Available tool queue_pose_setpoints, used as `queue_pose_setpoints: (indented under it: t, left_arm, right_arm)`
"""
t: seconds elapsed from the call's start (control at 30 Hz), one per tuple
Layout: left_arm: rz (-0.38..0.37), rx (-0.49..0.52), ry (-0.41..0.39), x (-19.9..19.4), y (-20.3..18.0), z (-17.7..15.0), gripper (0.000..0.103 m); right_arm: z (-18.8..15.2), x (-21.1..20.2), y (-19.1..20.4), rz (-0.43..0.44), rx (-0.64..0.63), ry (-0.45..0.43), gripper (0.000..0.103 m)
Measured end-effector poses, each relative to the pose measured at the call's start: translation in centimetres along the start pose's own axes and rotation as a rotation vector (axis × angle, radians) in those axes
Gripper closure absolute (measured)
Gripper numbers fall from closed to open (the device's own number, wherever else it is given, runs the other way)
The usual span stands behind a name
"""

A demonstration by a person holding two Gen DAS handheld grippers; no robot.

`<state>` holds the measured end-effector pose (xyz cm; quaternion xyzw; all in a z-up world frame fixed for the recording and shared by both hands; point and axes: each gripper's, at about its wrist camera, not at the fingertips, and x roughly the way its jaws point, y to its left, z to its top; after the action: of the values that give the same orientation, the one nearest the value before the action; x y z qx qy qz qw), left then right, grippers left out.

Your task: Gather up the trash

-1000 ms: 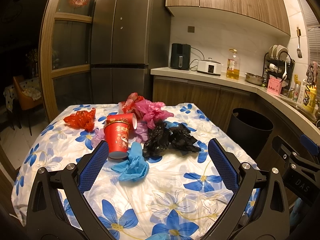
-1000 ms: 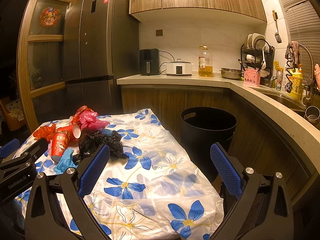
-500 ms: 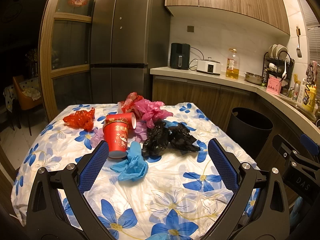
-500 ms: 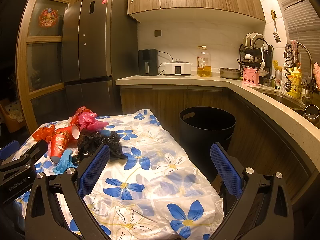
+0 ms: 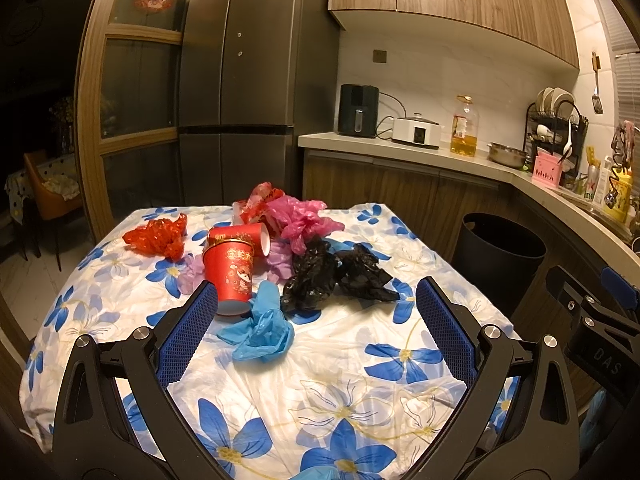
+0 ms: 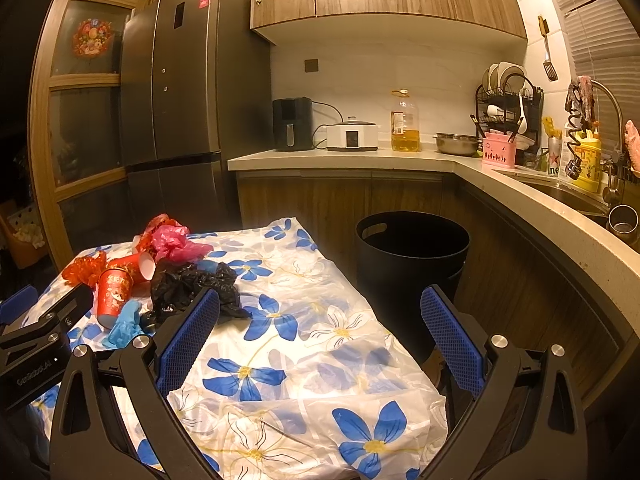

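Left hand-held gripper nudged closer, jaws spread — trash pile just ahead

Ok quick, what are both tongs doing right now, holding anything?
Left tongs: open, holding nothing, above the floral-cloth table.
Right tongs: open, holding nothing.

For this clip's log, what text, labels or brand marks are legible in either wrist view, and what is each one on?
"DAS": on the right gripper's body, seen from the left wrist view.
"GenRobot.AI": on the left gripper's body, small, seen from the right wrist view.
"金蛇": gold characters on the upright red paper cup; the rest is too small to read.
"ne": partial letters on a can by the sink.
Oil bottle label and fridge stickers: too blurred to read.
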<state>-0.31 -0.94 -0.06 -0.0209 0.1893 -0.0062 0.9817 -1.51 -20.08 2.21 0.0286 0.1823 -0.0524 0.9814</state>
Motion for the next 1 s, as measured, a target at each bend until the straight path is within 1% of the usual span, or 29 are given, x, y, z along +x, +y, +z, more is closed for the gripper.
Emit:
queue_pose_setpoints:
  t: [0.2, 0.33, 0.37, 0.47, 0.57, 0.67, 0.7, 0.8, 0.87, 0.9, 0.93, 0.97, 1.0]
  left_arm:
    - [0.013, 0.005, -0.019, 0.3, 0.3, -1.0, 0.006]
    - [0.041, 0.009, -0.026, 1.5, 1.6, -2.0, 0.011]
    - [0.045, 0.003, -0.025, 1.8, 2.0, -2.3, 0.014]
    - [0.05, -0.017, -0.029, 3.0, 3.6, -3.1, 0.019]
    - [0.06, -0.02, -0.012, 4.4, 4.7, -4.0, 0.022]
    - [0.051, -0.046, 0.014, 6.1, 5.5, -4.6, 0.026]
    - [0.046, -0.051, 0.029, 6.8, 5.6, -4.8, 0.027]
    - [0.034, -0.041, 0.071, 8.6, 5.3, -5.3, 0.034]
    - [0.029, -0.031, 0.105, 9.9, 5.0, -5.7, 0.046]
    - [0.029, -0.029, 0.125, 10.6, 5.0, -5.9, 0.049]
    - [0.031, -0.028, 0.137, 11.0, 5.0, -6.0, 0.056]
    - [0.032, -0.022, 0.153, 11.5, 5.0, -6.2, 0.061]
    - [0.036, -0.015, 0.169, 12.1, 5.0, -6.4, 0.063]
  right_arm:
    - [-0.3, 1.1, -0.1, 0.005, 0.012, 0.01, 0.005]
    - [-0.8, 2.1, 0.1, 0.021, 0.021, 0.016, 0.006]
    - [-0.9, 2.5, 0.2, 0.024, 0.022, 0.015, 0.005]
    - [-1.4, 3.3, 0.4, 0.044, 0.027, 0.017, 0.006]
    - [-2.0, 4.6, 0.9, 0.067, 0.027, 0.018, 0.006]
    - [-2.4, 5.9, 1.6, 0.103, 0.024, 0.018, 0.006]
    - [-2.6, 6.4, 1.9, 0.115, 0.019, 0.019, 0.008]
    - [-2.9, 7.7, 2.8, 0.141, 0.006, 0.014, 0.011]
    - [-3.2, 8.6, 3.3, 0.164, 0.003, 0.021, 0.012]
    - [-3.3, 9.2, 3.7, 0.175, -0.001, 0.024, 0.012]
    - [-3.4, 9.6, 4.0, 0.183, -0.006, 0.025, 0.013]
    - [-3.5, 10.3, 4.5, 0.199, -0.015, 0.026, 0.014]
    - [-3.5, 10.7, 4.8, 0.206, -0.019, 0.031, 0.016]
